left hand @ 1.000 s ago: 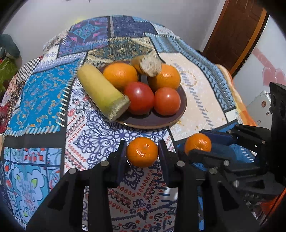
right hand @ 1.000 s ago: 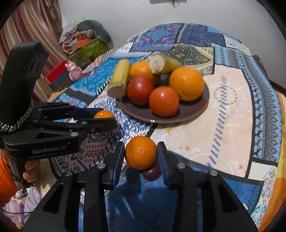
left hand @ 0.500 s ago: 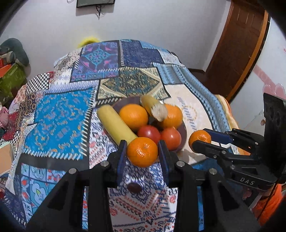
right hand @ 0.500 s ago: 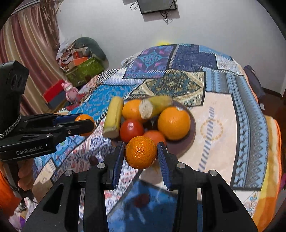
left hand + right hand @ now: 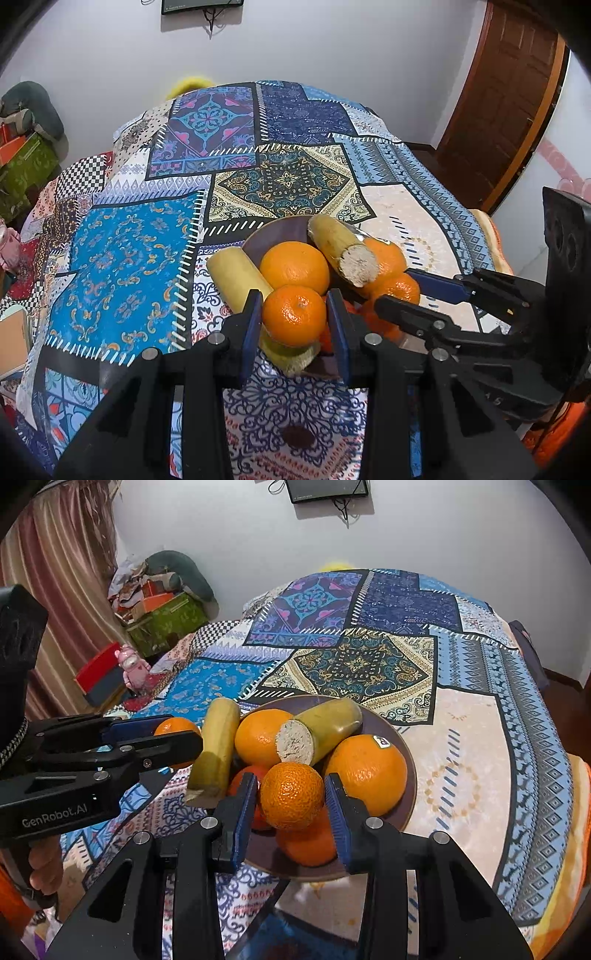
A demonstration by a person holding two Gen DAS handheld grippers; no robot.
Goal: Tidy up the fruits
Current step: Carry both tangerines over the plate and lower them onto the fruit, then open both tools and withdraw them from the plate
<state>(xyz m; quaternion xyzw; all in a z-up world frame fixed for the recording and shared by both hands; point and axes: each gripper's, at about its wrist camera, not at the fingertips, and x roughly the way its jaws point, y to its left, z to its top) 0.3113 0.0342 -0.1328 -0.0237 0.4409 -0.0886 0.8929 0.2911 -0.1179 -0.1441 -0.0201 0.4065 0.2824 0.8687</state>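
Holding a mandarin [image 5: 294,314], the left tongs [image 5: 294,325] are closed onto the fruit, with both blue pads pressed against its sides. This mandarin hangs in the air above the near-left rim of the brown plate [image 5: 275,230], in front of the long yellow-green fruit piece [image 5: 236,271] that lies across the plate's left edge. In the right wrist view the left tongs [image 5: 173,734] appear side-on at the left, with the same mandarin [image 5: 176,725] clamped at their tips.

The plate stands on the patchwork-covered worktop [image 5: 129,258], towards its near edge. Loaded on the plate, from left to right in the right wrist view: the long yellow-green piece [image 5: 218,749], an orange [image 5: 258,736], a red tomato [image 5: 245,775] partly hidden behind the right tongs, a second cut piece [image 5: 321,727] lying tilted across the top of the oranges with its pale cut end facing the camera, and a larger orange [image 5: 369,771] carrying a small sticker. A further orange-red fruit [image 5: 310,842] sits at the near rim of the plate, beneath the raised mandarin.

The right tongs [image 5: 291,805] are closed on a second mandarin [image 5: 291,795], pads touching both sides, and hold it above the near part of the plate, just in front of the cut piece. In the left wrist view the right tongs [image 5: 397,291] enter from the right edge, their mandarin [image 5: 400,290] level with the plate's right side.

A wall-mounted screen [image 5: 327,491] is visible beyond the worktop's far edge.
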